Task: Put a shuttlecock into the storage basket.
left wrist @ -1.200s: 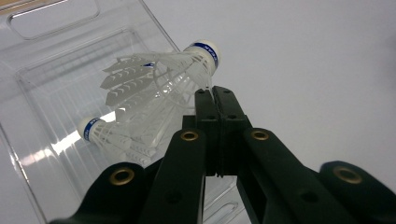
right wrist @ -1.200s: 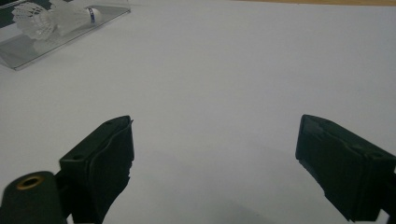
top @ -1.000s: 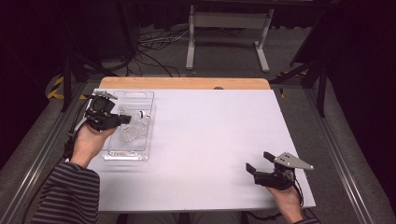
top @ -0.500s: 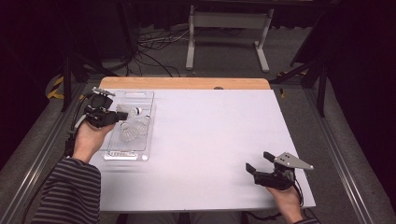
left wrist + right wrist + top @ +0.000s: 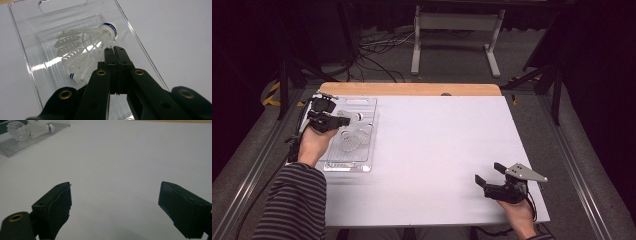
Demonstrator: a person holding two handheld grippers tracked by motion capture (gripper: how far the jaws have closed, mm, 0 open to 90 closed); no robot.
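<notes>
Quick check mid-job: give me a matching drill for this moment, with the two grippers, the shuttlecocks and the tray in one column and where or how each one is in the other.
Things:
1. left gripper
2. right gripper
3. shuttlecocks
4. clear tray

States or places:
A. jaws wide apart over the bare white table
B. lying inside the tray
C. jaws shut together, tips at a shuttlecock's cork end
D. at the table's far left corner

Pairs: 1-C, 2-A, 3-B, 4-D
</notes>
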